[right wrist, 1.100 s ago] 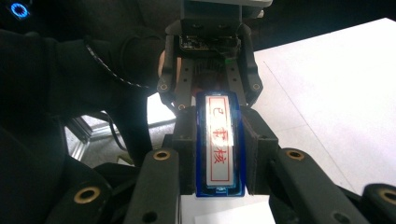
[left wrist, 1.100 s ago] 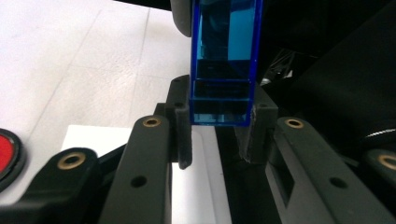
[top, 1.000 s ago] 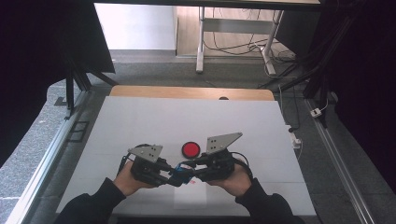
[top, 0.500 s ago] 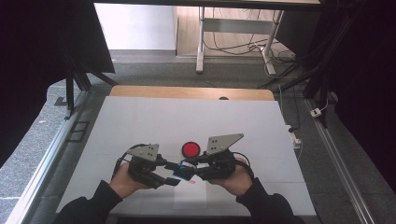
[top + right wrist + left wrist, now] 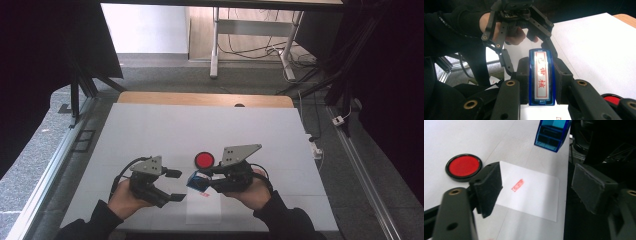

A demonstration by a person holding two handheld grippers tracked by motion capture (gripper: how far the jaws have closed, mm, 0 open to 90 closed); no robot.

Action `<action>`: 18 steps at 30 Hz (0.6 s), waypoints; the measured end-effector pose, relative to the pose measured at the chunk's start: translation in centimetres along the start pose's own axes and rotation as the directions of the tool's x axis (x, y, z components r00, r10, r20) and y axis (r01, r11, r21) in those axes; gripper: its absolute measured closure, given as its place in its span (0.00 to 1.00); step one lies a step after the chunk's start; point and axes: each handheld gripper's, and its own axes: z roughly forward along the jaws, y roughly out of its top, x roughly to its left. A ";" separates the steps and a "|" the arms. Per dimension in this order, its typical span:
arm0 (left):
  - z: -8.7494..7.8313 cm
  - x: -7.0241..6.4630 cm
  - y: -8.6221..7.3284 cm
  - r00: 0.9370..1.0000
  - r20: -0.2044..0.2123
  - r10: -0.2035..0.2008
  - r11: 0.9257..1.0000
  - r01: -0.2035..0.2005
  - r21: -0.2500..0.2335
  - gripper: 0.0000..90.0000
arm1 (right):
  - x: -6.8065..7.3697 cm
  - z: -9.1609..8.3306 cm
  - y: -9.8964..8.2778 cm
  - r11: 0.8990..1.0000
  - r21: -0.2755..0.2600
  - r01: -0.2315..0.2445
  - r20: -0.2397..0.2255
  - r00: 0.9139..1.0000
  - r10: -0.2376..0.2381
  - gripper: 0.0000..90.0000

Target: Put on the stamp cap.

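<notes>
Stamp (image 5: pixel 198 181) stayed clamped in the right gripper (image 5: pixel 207 178), above the paper (image 5: pixel 204 212).

Earlier the left gripper (image 5: pixel 172 186) was closed against the stamp; its jaws had just been opening, now stood released with nothing between them, and it had drawn slightly away to the left. The right jaws gripped the blue stamp's sides, its red-lettered face toward that gripper's camera. One stamp, one red ink pad (image 5: pixel 204 160), one sheet bearing one red print (image 5: pixel 517 185) lay on the tabletop (image 5: pixel 150 130). Both hands partly hid the gripper bodies; the print's characters were too small to read.
</notes>
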 end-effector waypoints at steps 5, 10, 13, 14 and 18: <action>-0.6 -0.3 -0.4 0.999 -0.029 -0.026 1.000 0.026 -0.003 0.20 | 0.1 -0.1 0.0 1.000 0.003 0.003 0.013 1.000 -0.003 0.79; -1.2 -0.6 -0.9 0.996 -0.066 -0.058 0.998 0.058 0.000 0.13 | 0.2 -0.2 0.0 1.000 -0.001 0.013 0.032 0.999 -0.013 0.79; -1.7 -0.9 -1.3 0.994 -0.084 -0.067 0.998 0.067 0.005 0.11 | 0.2 -0.3 -0.1 1.000 0.001 0.015 0.036 0.999 -0.015 0.79; -1.8 -1.0 -1.4 0.994 -0.085 -0.073 0.997 0.074 0.005 0.10 | 0.2 -0.3 -0.1 1.000 0.002 0.016 0.039 0.999 -0.016 0.79; -2.4 -1.4 -2.0 0.991 -0.099 -0.094 0.995 0.095 0.000 0.05 | 0.1 -0.3 -0.2 1.000 0.008 0.010 0.048 0.999 -0.011 0.78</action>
